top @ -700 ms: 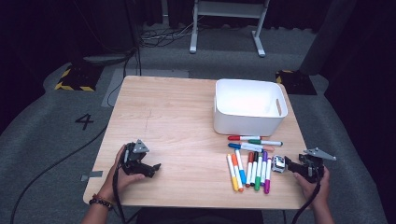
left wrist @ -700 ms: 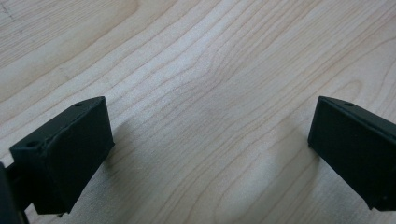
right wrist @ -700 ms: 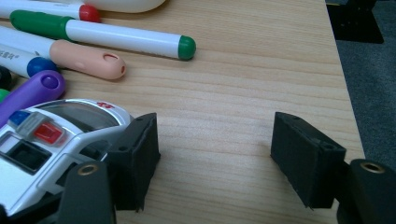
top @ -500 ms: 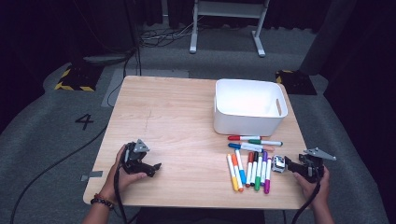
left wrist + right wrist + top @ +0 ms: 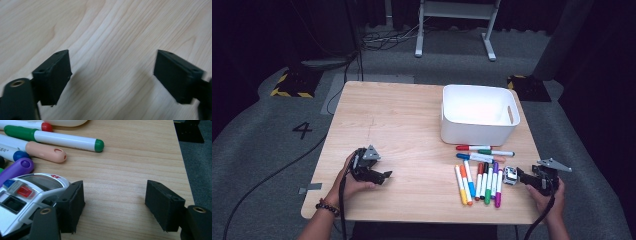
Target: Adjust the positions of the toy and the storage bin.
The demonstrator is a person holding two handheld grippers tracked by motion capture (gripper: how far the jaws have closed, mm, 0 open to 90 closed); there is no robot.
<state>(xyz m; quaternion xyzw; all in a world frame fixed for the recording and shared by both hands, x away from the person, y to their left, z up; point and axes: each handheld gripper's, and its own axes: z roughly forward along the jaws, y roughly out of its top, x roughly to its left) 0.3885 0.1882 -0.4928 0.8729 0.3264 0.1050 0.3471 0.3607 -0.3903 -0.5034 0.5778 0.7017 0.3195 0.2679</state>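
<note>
Several coloured markers (image 5: 479, 180) lie in a row on the wooden table (image 5: 402, 115), with a few more (image 5: 484, 150) lying crosswise above them. A small white toy police car (image 5: 510, 175) sits just right of the row. My right gripper (image 5: 521, 176) rests on the table beside the car, held in a hand. In the right gripper view its jaws (image 5: 116, 205) stand open over bare wood, and the car (image 5: 27, 192) is outside the left jaw. My left gripper (image 5: 384, 175) rests at the front left, open (image 5: 115, 75) with nothing between its jaws.
A white plastic bin (image 5: 479, 112) stands at the back right of the table, apparently with nothing in it. Green-capped (image 5: 62, 140), pink-capped (image 5: 45, 152) and purple (image 5: 15, 168) markers lie ahead of the right gripper. The table's right edge (image 5: 183, 165) is close by.
</note>
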